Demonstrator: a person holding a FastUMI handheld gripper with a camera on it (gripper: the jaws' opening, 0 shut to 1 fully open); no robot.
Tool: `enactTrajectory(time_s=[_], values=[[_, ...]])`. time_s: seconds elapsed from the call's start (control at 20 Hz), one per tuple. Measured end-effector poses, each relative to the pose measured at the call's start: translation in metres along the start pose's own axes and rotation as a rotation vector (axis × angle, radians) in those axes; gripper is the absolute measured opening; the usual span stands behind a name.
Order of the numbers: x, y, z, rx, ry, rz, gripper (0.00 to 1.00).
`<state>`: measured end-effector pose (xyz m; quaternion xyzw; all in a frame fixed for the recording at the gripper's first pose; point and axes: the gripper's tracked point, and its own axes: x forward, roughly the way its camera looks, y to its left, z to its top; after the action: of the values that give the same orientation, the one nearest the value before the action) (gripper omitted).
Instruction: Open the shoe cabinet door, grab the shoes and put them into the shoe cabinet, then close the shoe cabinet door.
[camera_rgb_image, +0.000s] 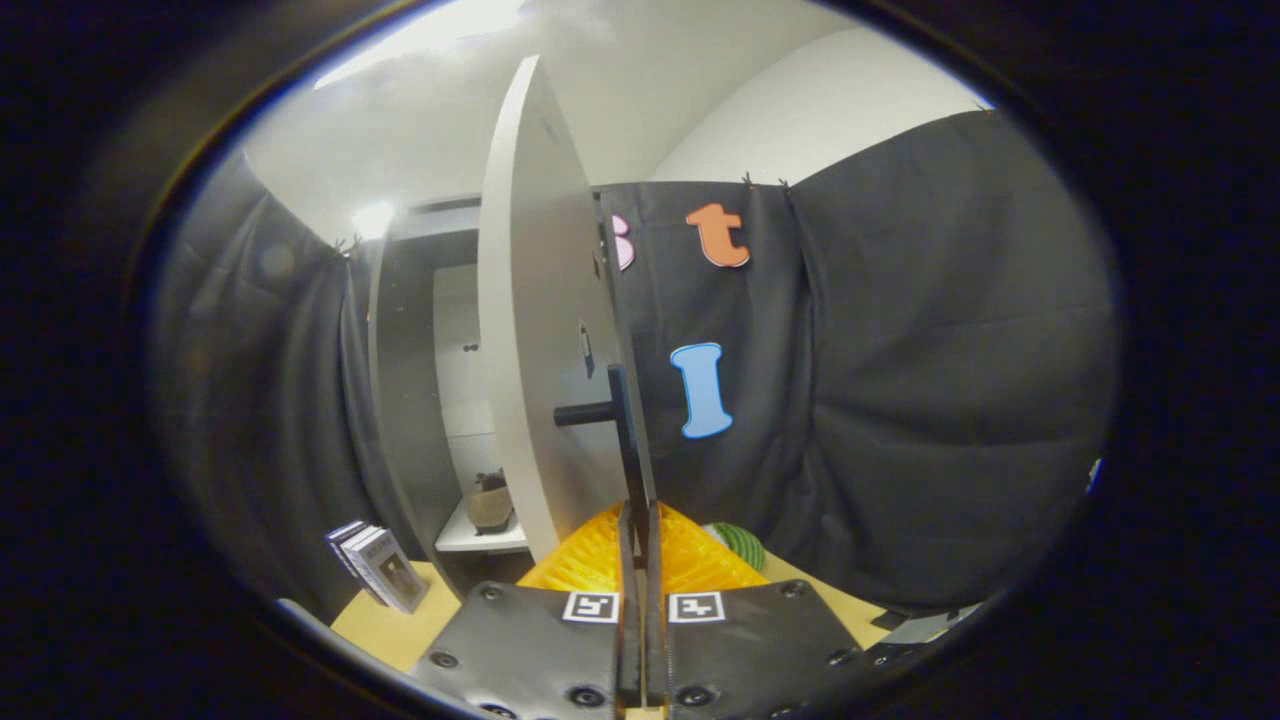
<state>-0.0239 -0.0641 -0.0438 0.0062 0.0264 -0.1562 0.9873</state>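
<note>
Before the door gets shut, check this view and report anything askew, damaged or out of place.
Nothing looks damaged or spilled. The cabinet door stands wide open, edge-on to the gripper, whose fingers are closed on the black door handle. A shoe sits upright on the shelf inside. The small books lean beside the cabinet, tilted but tidy.

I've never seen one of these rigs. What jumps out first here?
The white cabinet door, swung open edge-on, stands just ahead of the gripper, whose fingers are closed on the door's black handle. Past the door, a dark shoe sits on a shelf inside the cabinet.
</note>
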Motion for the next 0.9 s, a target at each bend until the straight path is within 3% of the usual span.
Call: enactTrajectory(time_s=[0.9], values=[[-0.006, -0.039, 0.007, -0.006, -0.037, -0.135, 0.02]])
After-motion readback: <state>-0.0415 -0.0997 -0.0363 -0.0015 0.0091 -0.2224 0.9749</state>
